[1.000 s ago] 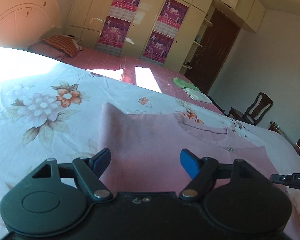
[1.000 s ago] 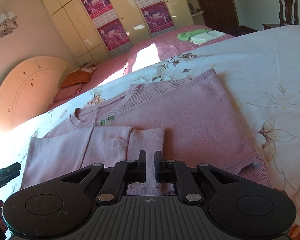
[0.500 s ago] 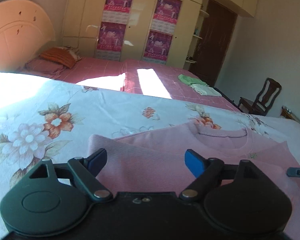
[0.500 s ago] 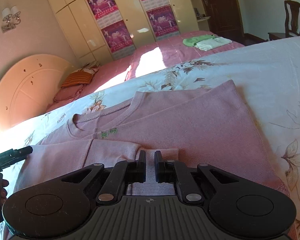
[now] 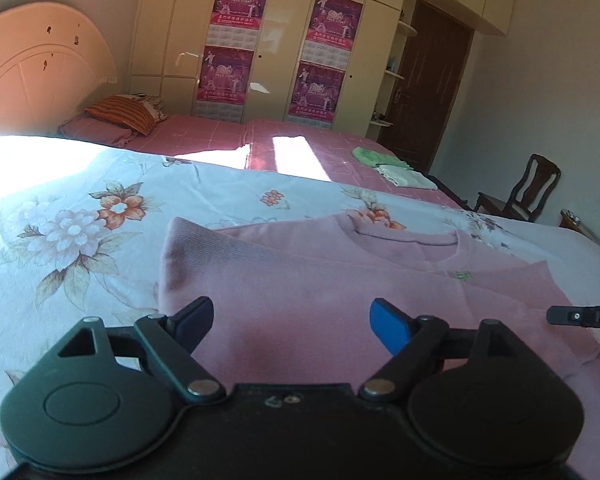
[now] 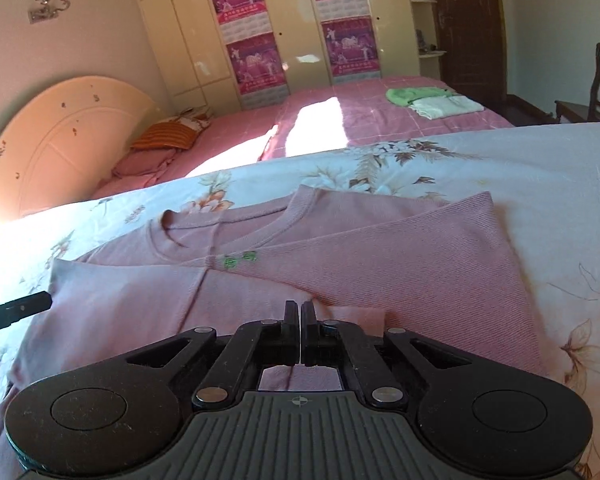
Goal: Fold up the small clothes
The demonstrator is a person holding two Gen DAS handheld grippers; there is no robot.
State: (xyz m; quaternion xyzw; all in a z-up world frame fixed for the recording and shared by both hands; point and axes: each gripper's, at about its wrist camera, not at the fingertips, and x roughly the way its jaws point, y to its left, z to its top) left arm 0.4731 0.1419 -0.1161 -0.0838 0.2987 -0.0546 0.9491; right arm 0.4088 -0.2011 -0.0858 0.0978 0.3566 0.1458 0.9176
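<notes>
A: Jaws check: my right gripper (image 6: 300,312) is pinched together on a sleeve cuff (image 6: 356,318) of the pink sweater (image 6: 400,256); my left gripper (image 5: 290,320) is spread wide, holding nothing, low over the left side of the garment.

B: Sweater position?

A: Flat on the floral bedspread (image 5: 80,216), neckline away from me, one sleeve already laid across the chest.

B: Advice for this fold?

A: Carry the cuff low, keep the sleeve taut and parallel to the hem; pin the fold with the left before releasing.
</notes>
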